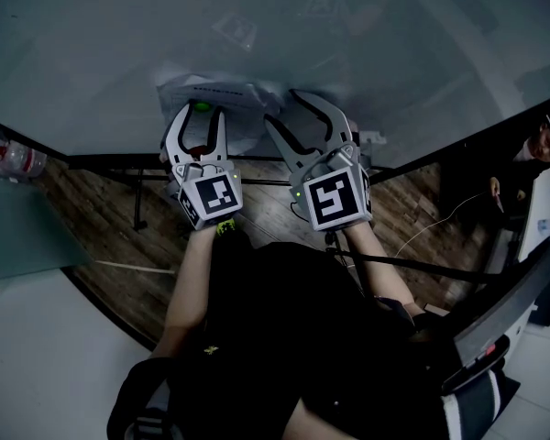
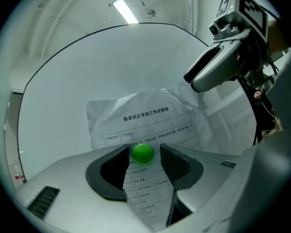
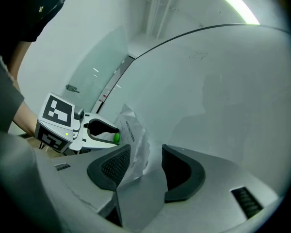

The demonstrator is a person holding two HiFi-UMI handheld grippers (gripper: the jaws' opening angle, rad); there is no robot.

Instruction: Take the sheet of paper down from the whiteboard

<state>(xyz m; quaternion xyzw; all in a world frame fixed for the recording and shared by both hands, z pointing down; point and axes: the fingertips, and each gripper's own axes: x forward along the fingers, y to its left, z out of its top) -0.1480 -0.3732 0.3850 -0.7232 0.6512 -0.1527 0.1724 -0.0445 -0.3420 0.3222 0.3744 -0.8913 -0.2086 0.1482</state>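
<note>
A printed sheet of paper (image 1: 222, 91) hangs on the whiteboard (image 1: 367, 35), pinned by a round green magnet (image 1: 202, 107). My left gripper (image 1: 202, 114) points at the board, and in the left gripper view the magnet (image 2: 142, 153) lies between the open jaws of that gripper (image 2: 144, 148), with a small gap on its right side. The sheet (image 2: 145, 118) is crumpled along its right edge. My right gripper (image 1: 283, 107) is at that edge. In the right gripper view the lifted edge of the paper (image 3: 135, 141) runs between the gripper's (image 3: 146, 149) wide-apart jaws, not pinched.
The whiteboard's dark bottom rail and stand (image 1: 137, 200) run just below the grippers, over a wood floor. A plastic bottle (image 1: 14, 159) and a grey panel (image 1: 18, 232) are at the left. Another person (image 1: 543, 145) stands at the far right near cables.
</note>
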